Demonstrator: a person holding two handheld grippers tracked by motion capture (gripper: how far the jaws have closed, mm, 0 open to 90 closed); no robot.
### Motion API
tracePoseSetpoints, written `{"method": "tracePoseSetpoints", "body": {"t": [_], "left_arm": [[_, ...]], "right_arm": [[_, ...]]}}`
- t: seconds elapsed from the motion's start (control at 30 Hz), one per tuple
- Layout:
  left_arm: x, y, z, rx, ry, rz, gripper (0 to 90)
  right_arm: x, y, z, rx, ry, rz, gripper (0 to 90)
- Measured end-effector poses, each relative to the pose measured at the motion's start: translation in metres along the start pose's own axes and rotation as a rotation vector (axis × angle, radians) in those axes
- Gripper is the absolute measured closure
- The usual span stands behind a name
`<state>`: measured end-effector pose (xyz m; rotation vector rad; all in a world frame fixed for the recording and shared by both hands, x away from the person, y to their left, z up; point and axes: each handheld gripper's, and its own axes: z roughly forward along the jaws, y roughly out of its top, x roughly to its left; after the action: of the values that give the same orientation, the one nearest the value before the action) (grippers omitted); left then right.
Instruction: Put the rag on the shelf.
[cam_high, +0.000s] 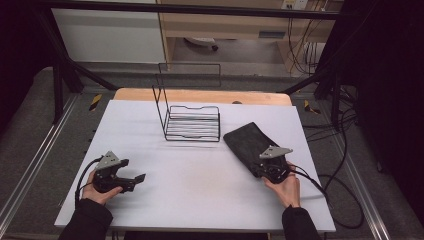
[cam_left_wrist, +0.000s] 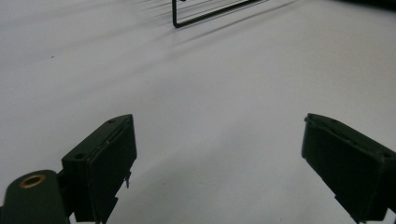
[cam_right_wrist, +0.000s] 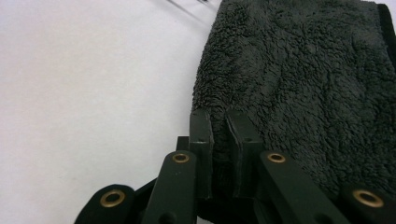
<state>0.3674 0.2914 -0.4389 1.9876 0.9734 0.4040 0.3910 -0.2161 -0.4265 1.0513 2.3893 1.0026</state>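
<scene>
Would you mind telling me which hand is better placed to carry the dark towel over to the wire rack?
The right. Its gripper is shut on the near edge of the dark towel, beside the wire rack. The left gripper sits open over bare table, away from both.

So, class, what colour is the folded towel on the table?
Black towel, fluffy; clearest in the right gripper view.

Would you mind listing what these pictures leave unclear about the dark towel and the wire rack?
- Towel near edge, high view: covered by the right gripper, shut on it.
- Towel's far end, right gripper view: cut off by the frame.
- Wire rack, left gripper view: top edge crops most of it.
</scene>
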Motion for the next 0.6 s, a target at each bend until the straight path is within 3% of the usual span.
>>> {"method": "tracePoseSetpoints", "body": {"t": [0.17,0.6], "left_arm": [[0.000,0.000,0.000,0.000,0.002,-0.002,10.1],[0.000,0.000,0.000,0.000,0.002,-0.003,10.1]], "right_arm": [[0.006,0.002,-0.003,0.012,0.029,0.004,82.3],[0.040,0.006,-0.009,0.035,0.136,0.037,82.2]]}}
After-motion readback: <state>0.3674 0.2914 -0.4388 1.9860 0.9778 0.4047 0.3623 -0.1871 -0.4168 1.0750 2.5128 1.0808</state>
